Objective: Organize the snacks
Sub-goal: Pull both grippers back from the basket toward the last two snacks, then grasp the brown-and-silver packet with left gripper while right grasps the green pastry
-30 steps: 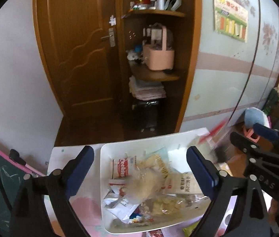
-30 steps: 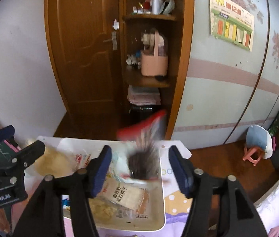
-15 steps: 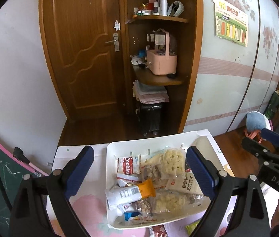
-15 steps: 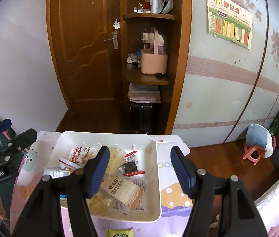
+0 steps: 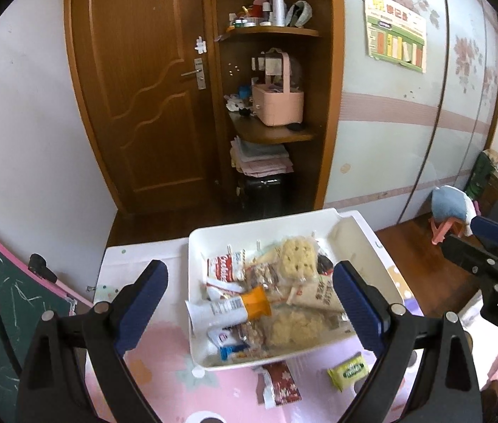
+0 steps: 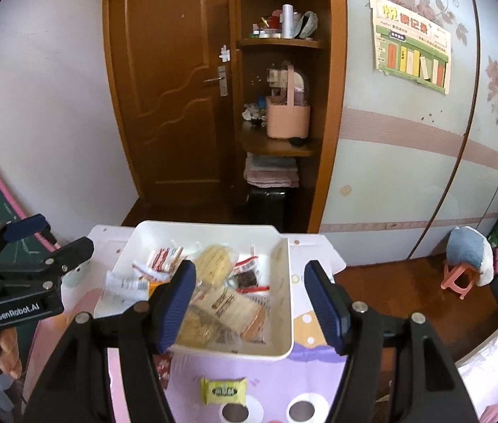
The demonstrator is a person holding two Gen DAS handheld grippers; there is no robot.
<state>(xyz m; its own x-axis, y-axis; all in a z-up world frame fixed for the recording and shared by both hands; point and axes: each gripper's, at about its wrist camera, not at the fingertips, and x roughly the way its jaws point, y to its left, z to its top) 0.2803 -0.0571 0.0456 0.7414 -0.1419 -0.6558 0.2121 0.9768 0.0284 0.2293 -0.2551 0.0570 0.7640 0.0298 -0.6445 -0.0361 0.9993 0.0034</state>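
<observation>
My left gripper [image 5: 249,292] and right gripper [image 6: 249,299] both hang wide apart, empty, angled down over the white tray [image 6: 284,317] of snacks [image 5: 284,282]. Tray sits at table's far edge. Green packet [image 6: 223,390] and red packet [image 5: 280,380] lie outside on the mat, nr my side.

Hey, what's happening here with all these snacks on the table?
A person holds a gripper in each hand above a table, sorting snacks into a white bin. The bin already holds a pile of packets. The left gripper and the right gripper are both open and empty, hovering over the bin. Two snacks lie on the table in front of the bin: a yellow-green packet and a red packet.
</observation>
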